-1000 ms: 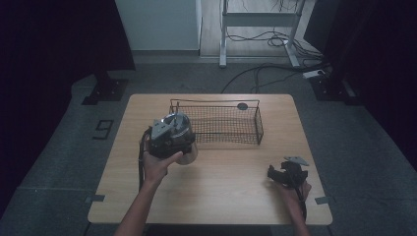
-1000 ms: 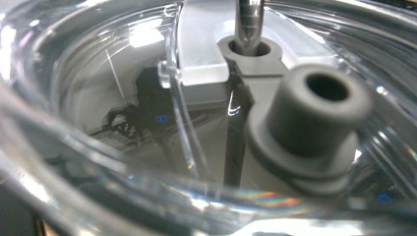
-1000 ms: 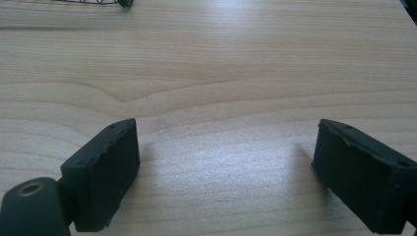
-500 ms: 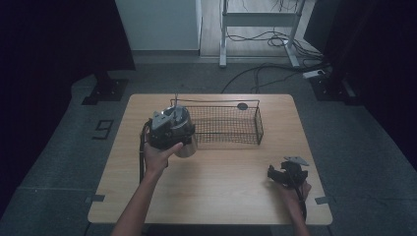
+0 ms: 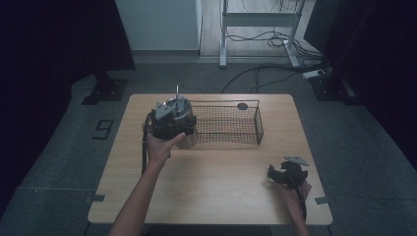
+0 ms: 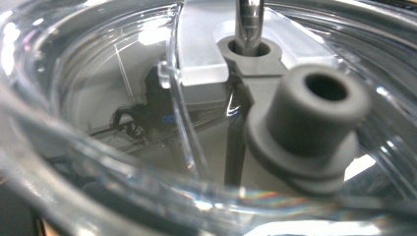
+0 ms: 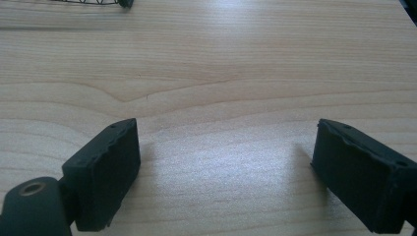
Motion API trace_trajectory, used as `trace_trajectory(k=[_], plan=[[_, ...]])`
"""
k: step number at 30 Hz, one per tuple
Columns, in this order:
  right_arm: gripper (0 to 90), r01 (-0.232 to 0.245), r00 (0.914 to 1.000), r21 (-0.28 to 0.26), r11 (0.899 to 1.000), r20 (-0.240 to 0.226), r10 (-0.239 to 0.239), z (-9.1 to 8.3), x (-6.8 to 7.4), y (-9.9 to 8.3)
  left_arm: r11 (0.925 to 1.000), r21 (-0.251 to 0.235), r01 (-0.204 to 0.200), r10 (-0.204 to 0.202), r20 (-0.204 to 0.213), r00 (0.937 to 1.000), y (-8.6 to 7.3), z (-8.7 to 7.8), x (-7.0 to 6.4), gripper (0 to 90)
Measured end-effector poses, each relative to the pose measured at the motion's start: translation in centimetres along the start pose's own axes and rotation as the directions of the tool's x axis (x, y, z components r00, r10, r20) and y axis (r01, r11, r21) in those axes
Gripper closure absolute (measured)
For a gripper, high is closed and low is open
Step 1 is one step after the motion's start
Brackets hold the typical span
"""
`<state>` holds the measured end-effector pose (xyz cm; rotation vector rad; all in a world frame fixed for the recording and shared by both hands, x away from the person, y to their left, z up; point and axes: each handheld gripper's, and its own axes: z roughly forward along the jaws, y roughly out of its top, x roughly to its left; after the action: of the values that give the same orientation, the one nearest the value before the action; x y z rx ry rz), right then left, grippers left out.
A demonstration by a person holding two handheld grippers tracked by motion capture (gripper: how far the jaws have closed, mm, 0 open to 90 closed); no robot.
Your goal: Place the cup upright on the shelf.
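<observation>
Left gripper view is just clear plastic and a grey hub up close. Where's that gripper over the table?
Observer: The high view puts the left gripper at the left end of the wire basket, with the clear container right under it.
Operator: And the right gripper?
Observer: The right gripper is open, with nothing between its jaws, low over the bare table at the near right.
Operator: Anything in the basket?
Observer: A small dark disc shows at its far edge. I can't tell if it's inside or behind.
</observation>
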<state>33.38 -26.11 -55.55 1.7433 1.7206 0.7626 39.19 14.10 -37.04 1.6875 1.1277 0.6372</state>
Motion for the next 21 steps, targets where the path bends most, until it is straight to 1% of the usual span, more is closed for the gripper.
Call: trace_trajectory(k=[3, 7, 10, 14, 21], plan=[[10.8, -0.001, 1.0, -0.001, 1.0, 0.0, 0.001, 0.0, 0.0, 0.0, 1.0, -0.007, 0.005, -0.005, -0.019, 0.9998, 0.4, 0.6, 0.3, 3.7], [10.9, -0.001, 1.0, -0.002, 1.0, 0.001, 0.001, 0.0, 0.0, 0.0, 0.9998, -0.002, 0.02, -0.02, -0.032, 0.9993, 0.9, 1.5, 0.6, 3.7], [11.0, -0.001, 1.0, -0.002, 1.0, 0.001, 0.001, 0.0, 0.0, 0.0, 0.9999, 0.003, 0.01, -0.01, -0.047, 0.9989, 1.3, 1.9, 0.8, 3.8], [11.0, -0.002, 1.0, -0.002, 1.0, 0.001, 0.002, 0.0, 0.0, 0.0, 0.9999, 0.01, 0.007, -0.007, -0.062, 0.998, 1.5, 2.5, 1.0, 3.8], [11.2, -0.002, 1.0, -0.002, 1.0, 0.001, 0.002, 0.0, 0.0, 0.0, 0.9995, 0.018, 0.024, -0.022, -0.092, 0.9955, 1.7, 3.4, 1.6, 3.7]])
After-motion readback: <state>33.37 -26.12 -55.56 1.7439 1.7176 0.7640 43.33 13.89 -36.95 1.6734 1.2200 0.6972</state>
